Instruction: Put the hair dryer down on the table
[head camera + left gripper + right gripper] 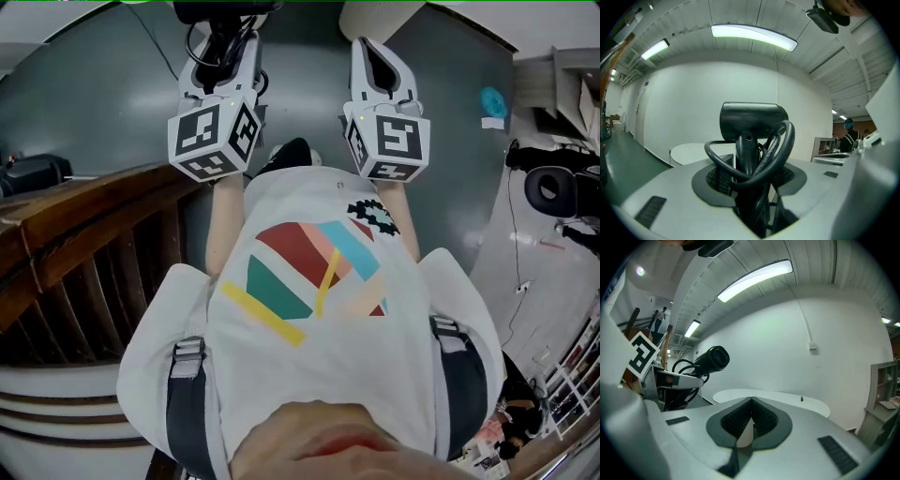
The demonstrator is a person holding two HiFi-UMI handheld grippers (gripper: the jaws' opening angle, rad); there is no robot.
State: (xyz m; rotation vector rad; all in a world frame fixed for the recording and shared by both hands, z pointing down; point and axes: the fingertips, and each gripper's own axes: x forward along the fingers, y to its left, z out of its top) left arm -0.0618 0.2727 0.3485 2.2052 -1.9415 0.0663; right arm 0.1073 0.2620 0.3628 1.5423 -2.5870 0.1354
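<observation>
The left gripper (750, 180) is gripping the hair dryer (752, 123) by its stiff handle, jaws standing fairly wide around handle and looped cord (786, 140) (smooth plastic, probably top-heavy). The barrel is sitting above the jaws. The right gripper (751, 423) is hanging closed and empty. The round table (689, 152) is waiting beyond, well apart.

Ceiling strip lights (753, 36) give bright, even light; fisheye edges bend and darken.
</observation>
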